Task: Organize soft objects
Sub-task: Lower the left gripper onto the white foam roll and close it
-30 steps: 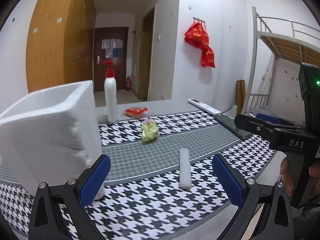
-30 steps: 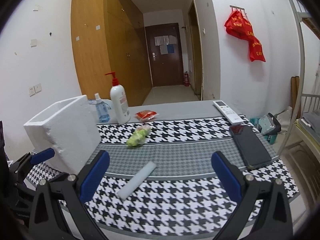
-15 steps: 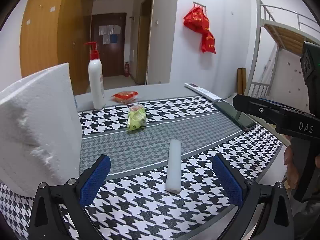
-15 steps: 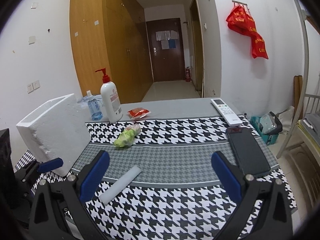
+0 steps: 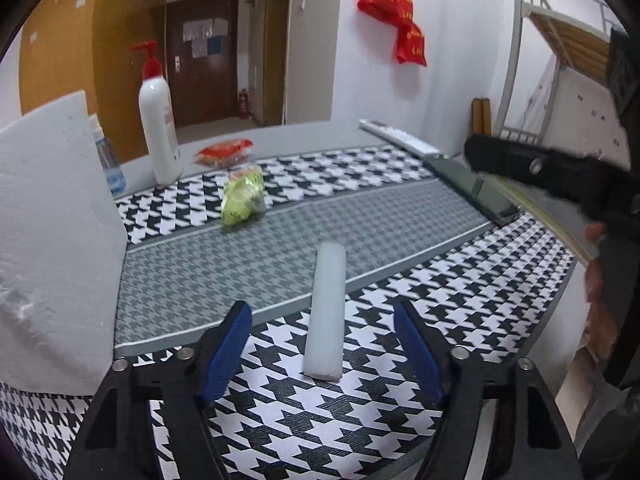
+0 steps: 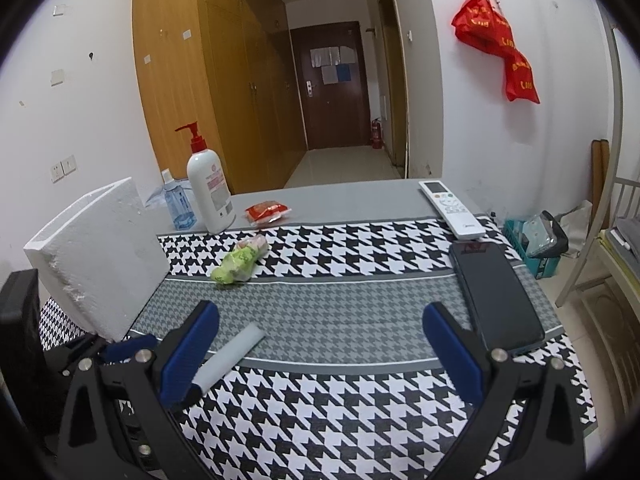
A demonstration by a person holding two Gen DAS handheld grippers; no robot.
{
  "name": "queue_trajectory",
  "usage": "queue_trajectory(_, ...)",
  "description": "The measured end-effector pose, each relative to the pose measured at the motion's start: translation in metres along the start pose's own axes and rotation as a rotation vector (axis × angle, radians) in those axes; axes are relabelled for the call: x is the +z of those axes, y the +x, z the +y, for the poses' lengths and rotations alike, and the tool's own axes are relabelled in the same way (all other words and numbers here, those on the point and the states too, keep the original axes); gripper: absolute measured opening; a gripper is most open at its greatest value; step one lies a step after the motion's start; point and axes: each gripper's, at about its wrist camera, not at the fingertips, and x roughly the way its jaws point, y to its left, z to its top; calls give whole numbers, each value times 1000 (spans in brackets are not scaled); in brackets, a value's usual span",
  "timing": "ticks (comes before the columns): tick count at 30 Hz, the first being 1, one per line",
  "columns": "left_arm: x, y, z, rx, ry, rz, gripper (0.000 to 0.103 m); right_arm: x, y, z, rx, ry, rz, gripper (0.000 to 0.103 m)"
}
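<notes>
While the left gripper (image 5: 322,344) hangs with jaws released either side of the white foam stick (image 5: 326,308) lying on the houndstooth-covered counter (image 5: 460,280), the right gripper (image 6: 320,348) hovers apart, jaws released and empty.

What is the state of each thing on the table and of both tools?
left tool: open, around white foam stick
right tool: open, empty
white foam stick: lying flat
foam box: upright, open top
pump bottle: upright
green bag: lying
phone: screen dark
</notes>
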Motion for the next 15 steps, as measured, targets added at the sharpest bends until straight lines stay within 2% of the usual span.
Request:
queue_trajectory(3,-1,9,-1,7,-1,39,55,1,1,0,4,-4,4,103)
queue_trajectory(11,-5,19,-6,23,23,76,51,3,7,-4,18,10,17,103)
queue_trajectory(13,-7,23,-7,14,23,98,44,4,11,-3,27,8,27,103)
queue_trajectory(15,-8,23,-8,33,31,93,32,5,15,-1,36,2,34,103)
